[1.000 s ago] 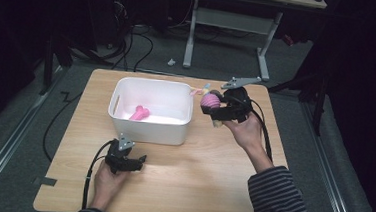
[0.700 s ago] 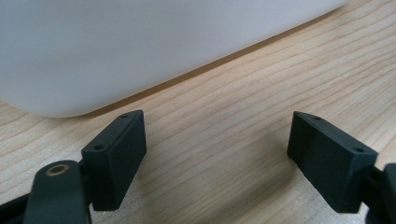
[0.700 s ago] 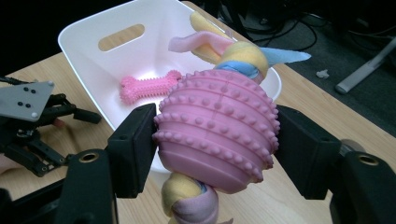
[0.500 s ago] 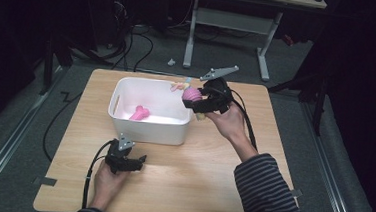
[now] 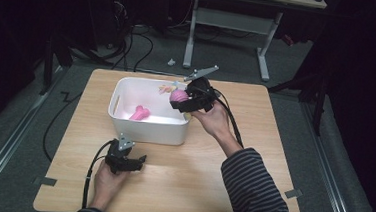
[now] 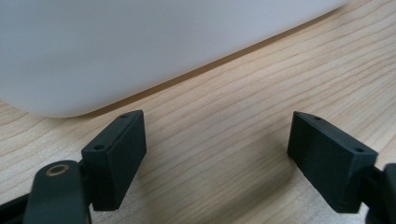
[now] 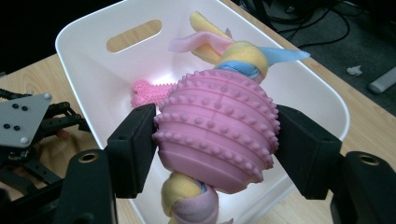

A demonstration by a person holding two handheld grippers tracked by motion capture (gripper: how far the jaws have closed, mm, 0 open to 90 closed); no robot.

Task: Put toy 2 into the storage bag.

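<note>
My right gripper is shut on a pink studded ball threaded on a pastel rope with yellow, pink and blue strands. It hangs over the right rim of the white bin. Inside the bin lies a pink bone-shaped toy. Near the table's front, just before the bin's front wall, my left gripper rests open on the wood with nothing between its jaws.
The wooden table has bare room to the right of and in front of the bin. My left gripper and its grey plate appear beyond the bin in the right gripper view. Desk legs and cables lie on the floor behind.
My right gripper carried the pink ball leftward, from beside the bin's right side to over its right rim. The left gripper stayed put.
</note>
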